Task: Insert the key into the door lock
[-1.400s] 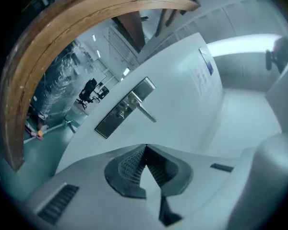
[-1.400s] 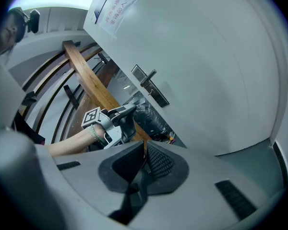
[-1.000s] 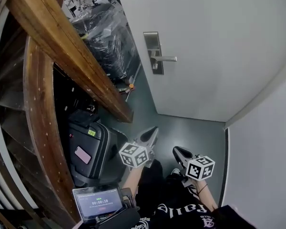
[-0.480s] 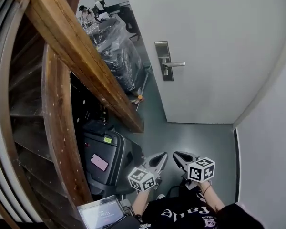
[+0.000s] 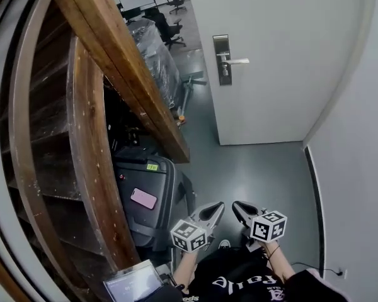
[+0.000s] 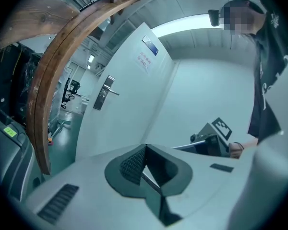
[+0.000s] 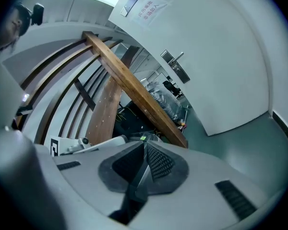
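The white door (image 5: 277,55) stands shut ahead, with a metal lock plate (image 5: 223,59) and a lever handle (image 5: 239,61) on its left side. The lock plate (image 6: 103,93) also shows far off in the left gripper view, and the lock plate (image 7: 175,67) in the right gripper view. My left gripper (image 5: 213,211) and right gripper (image 5: 239,207) are held low and side by side, well short of the door. Both the left gripper (image 6: 144,150) and the right gripper (image 7: 145,150) are shut, pads together. No key shows in any view.
A wooden stair beam (image 5: 120,61) slants across the left. Under it stand a black suitcase (image 5: 148,200) and a plastic-wrapped pile (image 5: 154,49). A white wall (image 5: 359,137) closes the right side. Grey floor (image 5: 258,168) runs to the door. A small screen (image 5: 129,285) sits near my body.
The head view has drawn back, so the door and lock look smaller and higher. My left gripper has dropped lower, level with the right one. Both stay shut.
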### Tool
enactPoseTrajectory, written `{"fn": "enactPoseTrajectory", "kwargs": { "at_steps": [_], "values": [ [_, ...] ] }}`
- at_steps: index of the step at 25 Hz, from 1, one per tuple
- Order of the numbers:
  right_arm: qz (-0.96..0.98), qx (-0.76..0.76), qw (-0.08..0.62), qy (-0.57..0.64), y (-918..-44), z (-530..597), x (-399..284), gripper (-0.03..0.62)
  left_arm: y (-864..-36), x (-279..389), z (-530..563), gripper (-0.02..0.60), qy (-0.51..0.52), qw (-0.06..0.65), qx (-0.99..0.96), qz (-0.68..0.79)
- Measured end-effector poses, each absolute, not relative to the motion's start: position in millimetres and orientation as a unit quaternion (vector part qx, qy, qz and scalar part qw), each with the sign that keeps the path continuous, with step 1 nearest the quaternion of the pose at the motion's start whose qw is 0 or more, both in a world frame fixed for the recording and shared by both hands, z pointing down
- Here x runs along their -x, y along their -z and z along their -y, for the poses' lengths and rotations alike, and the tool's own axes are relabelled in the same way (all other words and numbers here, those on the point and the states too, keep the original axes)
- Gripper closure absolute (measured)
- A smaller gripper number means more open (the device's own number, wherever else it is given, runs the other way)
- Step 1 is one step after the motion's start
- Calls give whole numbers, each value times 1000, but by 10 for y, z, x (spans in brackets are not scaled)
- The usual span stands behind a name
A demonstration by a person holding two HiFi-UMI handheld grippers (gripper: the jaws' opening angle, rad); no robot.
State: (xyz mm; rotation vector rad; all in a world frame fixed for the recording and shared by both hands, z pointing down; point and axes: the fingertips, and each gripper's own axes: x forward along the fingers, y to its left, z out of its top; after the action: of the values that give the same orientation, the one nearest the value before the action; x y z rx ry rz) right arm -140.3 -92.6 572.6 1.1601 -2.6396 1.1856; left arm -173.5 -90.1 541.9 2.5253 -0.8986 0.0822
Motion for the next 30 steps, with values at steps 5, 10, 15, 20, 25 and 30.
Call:
{"fn": "enactPoseTrajectory", "kwargs": {
  "at_steps": [5,10,15,20,25,30],
  "values": [
    [832,-403,26,-381,-5700,312,1325,562,-5417,1746,550,577,-27,251,-921,296],
    [825,-425,20,-371,-5586,-11,1144,562,-5270,1603,221,577,-23,242,-930,276],
    [831,-424,21,-359,-5509,-387,961,562,-5242,1475,-131,577,-40,223,-928,296],
    [833,-429,13,-350,-5501,-956,566,562,-5117,1147,-518,577,-28,189,-924,333],
    [840,-428,18,-333,-5491,-1680,35,562,-5018,539,-1177,577,-14,181,-926,332],
    [846,-417,29,-332,-5577,-2458,-335,562,-5096,127,-2025,577,-8,196,-921,337]
  ]
}}
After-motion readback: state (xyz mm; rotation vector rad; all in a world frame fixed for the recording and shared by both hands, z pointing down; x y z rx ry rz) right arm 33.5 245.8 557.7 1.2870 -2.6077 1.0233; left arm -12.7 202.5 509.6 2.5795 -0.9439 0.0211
